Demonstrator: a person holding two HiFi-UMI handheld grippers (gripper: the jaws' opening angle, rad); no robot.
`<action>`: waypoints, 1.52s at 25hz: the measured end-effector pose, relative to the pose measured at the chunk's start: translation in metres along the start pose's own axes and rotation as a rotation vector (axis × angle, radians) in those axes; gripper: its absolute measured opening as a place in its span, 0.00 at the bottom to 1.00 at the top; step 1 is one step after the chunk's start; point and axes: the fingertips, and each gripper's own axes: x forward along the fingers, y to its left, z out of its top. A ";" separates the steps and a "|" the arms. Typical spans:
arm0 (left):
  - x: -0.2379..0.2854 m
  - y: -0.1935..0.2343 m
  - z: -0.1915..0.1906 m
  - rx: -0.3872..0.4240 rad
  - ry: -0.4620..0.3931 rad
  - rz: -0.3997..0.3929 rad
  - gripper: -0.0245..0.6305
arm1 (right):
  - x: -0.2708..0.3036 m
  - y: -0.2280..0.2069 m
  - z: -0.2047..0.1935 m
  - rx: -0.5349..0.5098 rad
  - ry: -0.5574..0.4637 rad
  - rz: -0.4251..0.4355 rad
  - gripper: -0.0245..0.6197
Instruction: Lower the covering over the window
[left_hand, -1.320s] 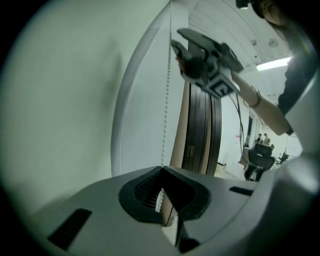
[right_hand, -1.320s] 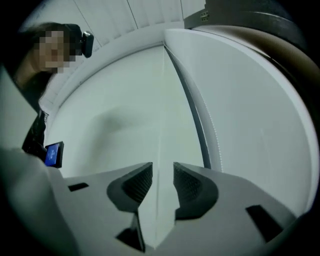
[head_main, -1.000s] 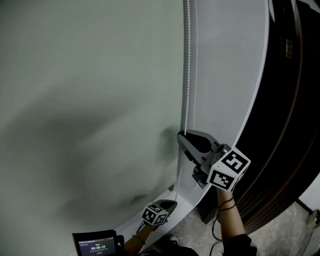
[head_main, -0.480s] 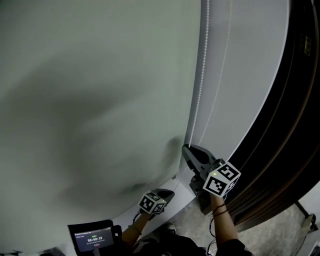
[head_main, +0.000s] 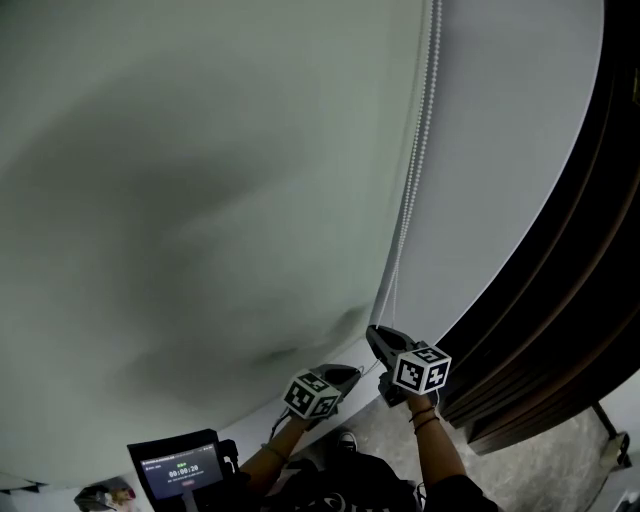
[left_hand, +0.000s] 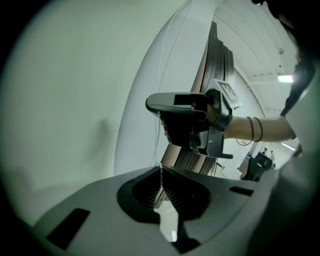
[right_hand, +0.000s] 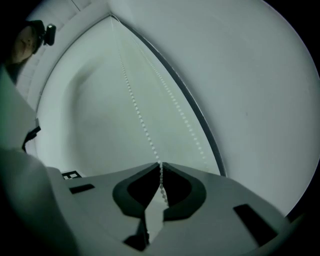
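Far left and low, a small screen (head_main: 180, 473) glows by the person's arm. Above it the pale blind (head_main: 200, 180) fills the left and middle of the head view, right down to just above the two grippers. Now the left gripper (head_main: 350, 372), the lower of the pair: in its own view the jaws are pressed together with the bead chain (left_hand: 161, 172) pinched between them. That chain (head_main: 415, 170) runs down the blind's right edge as two strands. Next, the right gripper (head_main: 376, 335), sitting just above the left one: its jaws are nearly closed and clamped on the same chain (right_hand: 161, 176), with both strands climbing away above them. Far right, a dark slatted panel (head_main: 560, 300) curves past a plain white wall.
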 end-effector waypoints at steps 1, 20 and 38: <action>0.000 0.000 -0.001 -0.003 -0.007 0.001 0.04 | 0.004 -0.004 -0.001 -0.005 0.004 -0.010 0.07; -0.009 0.000 -0.016 -0.099 -0.131 -0.025 0.21 | -0.063 -0.042 -0.090 0.126 -0.038 -0.303 0.21; -0.036 -0.062 0.000 -0.126 -0.272 -0.197 0.21 | -0.128 0.040 -0.098 0.127 -0.075 -0.305 0.21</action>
